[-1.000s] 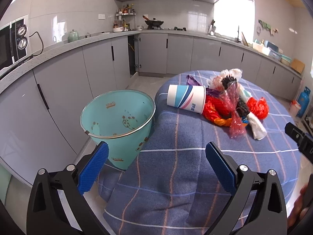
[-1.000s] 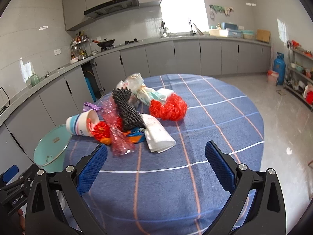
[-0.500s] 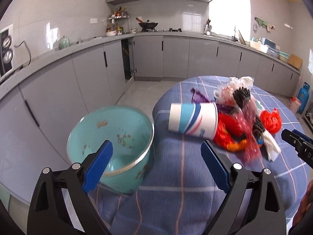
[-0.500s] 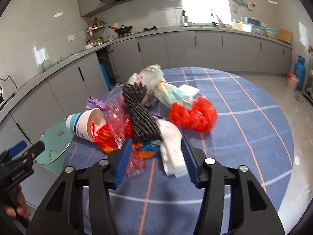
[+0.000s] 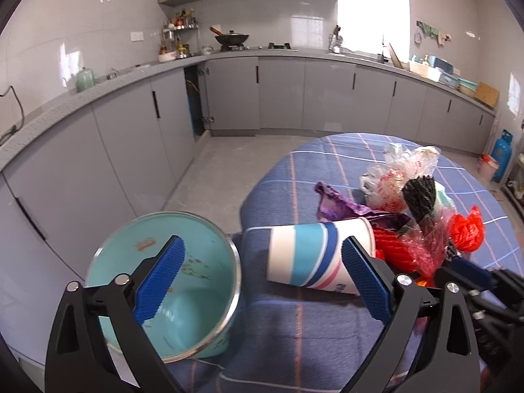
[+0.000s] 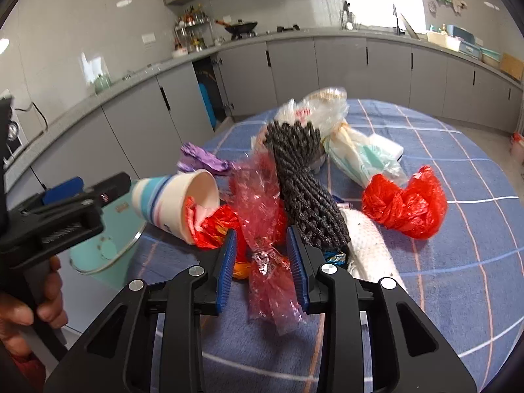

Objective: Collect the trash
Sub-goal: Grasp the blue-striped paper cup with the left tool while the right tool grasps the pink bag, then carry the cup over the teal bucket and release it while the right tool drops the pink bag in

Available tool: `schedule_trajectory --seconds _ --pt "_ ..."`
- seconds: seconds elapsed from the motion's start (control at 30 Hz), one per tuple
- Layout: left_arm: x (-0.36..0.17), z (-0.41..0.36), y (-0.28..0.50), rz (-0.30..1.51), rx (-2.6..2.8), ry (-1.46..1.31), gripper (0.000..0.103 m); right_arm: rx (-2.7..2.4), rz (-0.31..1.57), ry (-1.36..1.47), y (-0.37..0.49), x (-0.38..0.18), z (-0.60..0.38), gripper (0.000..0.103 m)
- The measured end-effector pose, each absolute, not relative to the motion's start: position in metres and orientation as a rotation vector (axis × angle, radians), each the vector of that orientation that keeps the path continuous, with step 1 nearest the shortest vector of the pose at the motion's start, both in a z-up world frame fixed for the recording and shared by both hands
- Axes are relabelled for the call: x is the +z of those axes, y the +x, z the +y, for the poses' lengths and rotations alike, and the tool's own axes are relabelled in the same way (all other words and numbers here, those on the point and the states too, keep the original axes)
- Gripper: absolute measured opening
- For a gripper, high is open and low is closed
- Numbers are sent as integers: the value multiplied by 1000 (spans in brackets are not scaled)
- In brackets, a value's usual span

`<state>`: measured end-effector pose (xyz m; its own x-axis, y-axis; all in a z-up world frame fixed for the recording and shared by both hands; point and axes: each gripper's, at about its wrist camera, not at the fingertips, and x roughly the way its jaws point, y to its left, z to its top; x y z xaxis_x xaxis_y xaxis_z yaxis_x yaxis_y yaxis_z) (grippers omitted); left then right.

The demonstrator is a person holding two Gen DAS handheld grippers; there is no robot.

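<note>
A heap of trash lies on the blue checked tablecloth. My right gripper straddles a pink cellophane wrapper; its jaws are closing and the pads do not visibly press on it. A striped paper cup lies on its side at the table's edge. My left gripper stands wide open above that edge, one finger over the teal bin, the other in front of the cup's rim end. It holds nothing. A black foam net and a red plastic bag lie in the heap.
The teal bin stands on the floor against the table's left edge. Purple wrapper, clear bags and a white cloth also lie in the pile. Grey kitchen cabinets line the walls. A hand holds the left gripper.
Both grippers moved forward toward the pile. The right jaws narrowed from wide open to either side of the pink wrapper. The left gripper came up close to the cup and over the bin.
</note>
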<state>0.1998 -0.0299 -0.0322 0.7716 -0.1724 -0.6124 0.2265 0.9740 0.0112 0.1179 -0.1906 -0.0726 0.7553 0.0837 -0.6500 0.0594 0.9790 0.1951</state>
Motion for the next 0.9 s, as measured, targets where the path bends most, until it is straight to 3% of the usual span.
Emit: schedule_trajectory --seconds 0.1,0.13,0.17,0.63,0.77,0.9 --pt "-37 -40 208 668 -248 107 97 20 764 240 128 -83 -197 31" --pt "-39 -44 212 677 -253 117 97 17 773 235 129 -85 -198 23" --pt "-40 -47 214 683 -256 122 97 20 778 229 130 -86 -198 22" --pt "-67 -85 249 812 -271 173 97 -4 672 260 98 -59 -224 20" --pt "-61 -77 246 774 -247 124 84 6 662 273 98 -59 -226 20" --pt "-52 -71 236 732 -255 90 84 14 635 296 93 -56 -230 20"
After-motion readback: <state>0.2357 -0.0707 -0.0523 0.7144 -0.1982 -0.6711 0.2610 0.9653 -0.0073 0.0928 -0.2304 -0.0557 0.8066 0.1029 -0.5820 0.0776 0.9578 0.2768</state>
